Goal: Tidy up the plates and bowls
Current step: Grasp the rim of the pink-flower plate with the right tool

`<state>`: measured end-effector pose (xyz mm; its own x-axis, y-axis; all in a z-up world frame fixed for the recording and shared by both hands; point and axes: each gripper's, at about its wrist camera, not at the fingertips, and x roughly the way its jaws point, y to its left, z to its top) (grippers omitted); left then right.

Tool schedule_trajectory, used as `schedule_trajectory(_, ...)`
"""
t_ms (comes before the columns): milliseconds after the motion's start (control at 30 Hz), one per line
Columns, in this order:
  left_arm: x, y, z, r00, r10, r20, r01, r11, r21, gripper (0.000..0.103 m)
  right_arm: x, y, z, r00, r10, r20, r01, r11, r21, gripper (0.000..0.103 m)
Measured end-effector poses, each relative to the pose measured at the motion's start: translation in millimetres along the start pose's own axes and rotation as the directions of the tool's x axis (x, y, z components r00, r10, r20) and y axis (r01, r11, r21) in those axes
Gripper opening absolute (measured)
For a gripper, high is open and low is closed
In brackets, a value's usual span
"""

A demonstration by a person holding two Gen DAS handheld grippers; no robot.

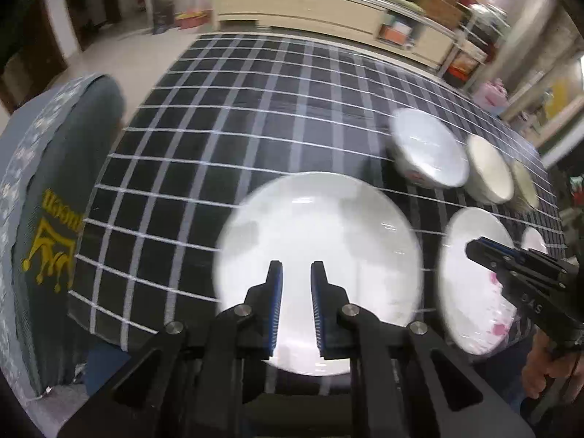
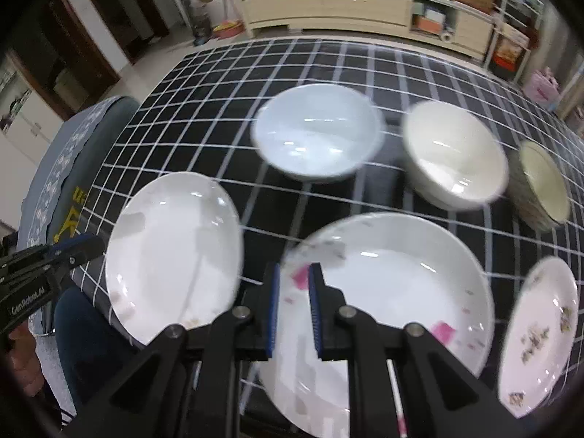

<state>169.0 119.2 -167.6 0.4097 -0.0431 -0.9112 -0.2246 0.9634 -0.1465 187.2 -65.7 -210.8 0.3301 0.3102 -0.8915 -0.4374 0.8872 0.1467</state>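
Both hand-held grippers, left [image 1: 296, 263] & right [image 2: 294, 265], narrow w/ nothing held, hover over glazed plates [image 1: 317, 241]: stiff, slippery, breakable, prob. grip at rim.

Both grippers, left [image 1: 296, 268] and right [image 2: 294, 270], are black with blue ribbed finger pads [image 1: 277, 306], silver screws and white lettering.

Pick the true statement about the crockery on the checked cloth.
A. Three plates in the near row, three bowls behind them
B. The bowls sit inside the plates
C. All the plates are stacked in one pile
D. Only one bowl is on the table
A: the right wrist view shows three plates side by side in front and three bowls behind, none stacked.
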Motion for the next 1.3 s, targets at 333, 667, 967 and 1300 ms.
schedule_trajectory(333,12.8,-77.2,-9.9,0.996,-0.078,-0.032,0.081,0.988,0.132,0.014,-25.8,-55.1,-30.3,0.997,-0.072,0.035,0.069,0.995,0.077,0.019)
schedule_trajectory(667,39.6,-117.5,-13.8,0.994,-0.069,-0.080,0.084,0.976,0.199,0.021,-24.0,-103.2,-45.9,0.986,-0.168,0.017,0.164,0.975,0.147,0.045)
schedule_trajectory(967,65.8,-126.2,-11.4,0.989,-0.068,-0.131,0.094,0.975,0.203,0.021,-11.1,-122.0,-44.4,0.988,-0.156,-0.015,0.157,0.973,0.170,0.045)
schedule_trajectory(1300,76.7,-132.8,-10.6,0.984,-0.086,-0.153,0.117,0.971,0.208,0.021,0.1,-122.5,-41.8,0.989,-0.146,-0.032,0.149,0.979,0.136,0.045)
